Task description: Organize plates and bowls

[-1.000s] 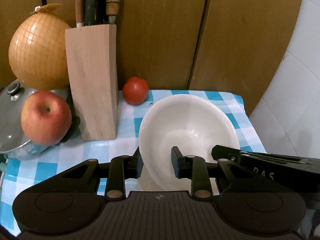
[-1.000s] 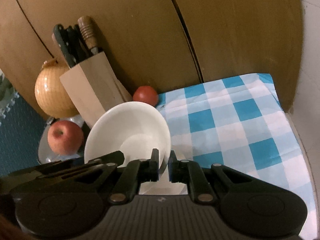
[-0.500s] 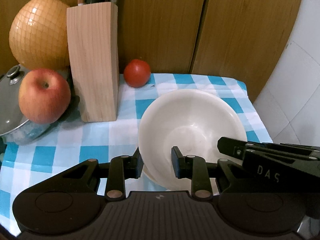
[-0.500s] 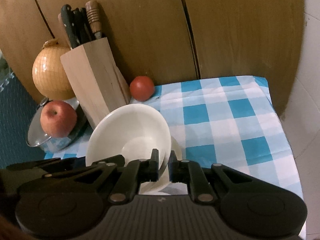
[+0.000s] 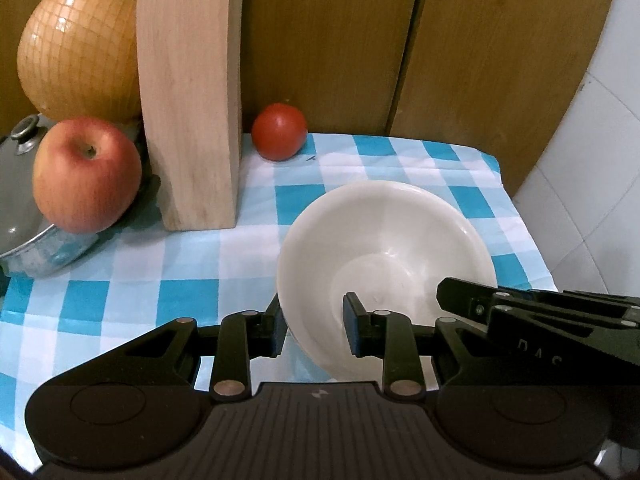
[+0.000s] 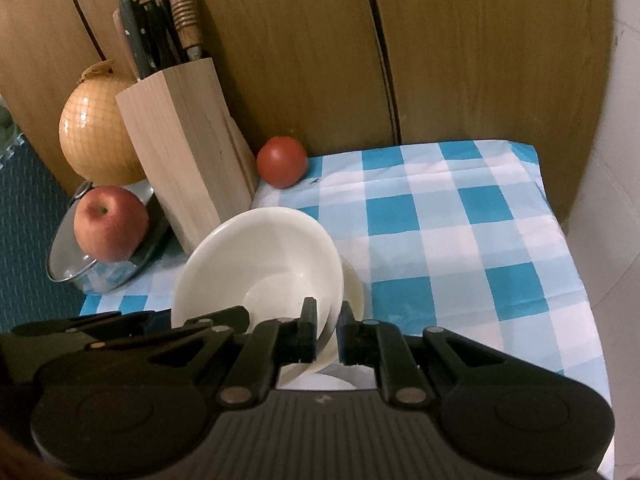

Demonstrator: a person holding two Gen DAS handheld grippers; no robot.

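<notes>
1. While both grippers pinch the white bowl tilted just right of the knife block, left gripper grips its left rim.
2. Right gripper clamps the opposite rim, nearly closed.
3. Risk: uneven release could drop the bowl.

— What covers the table?
— A blue-and-white checked cloth.
— And on it?
— A wooden knife block, a tomato beside it, a lidded pot at the left edge.
</notes>
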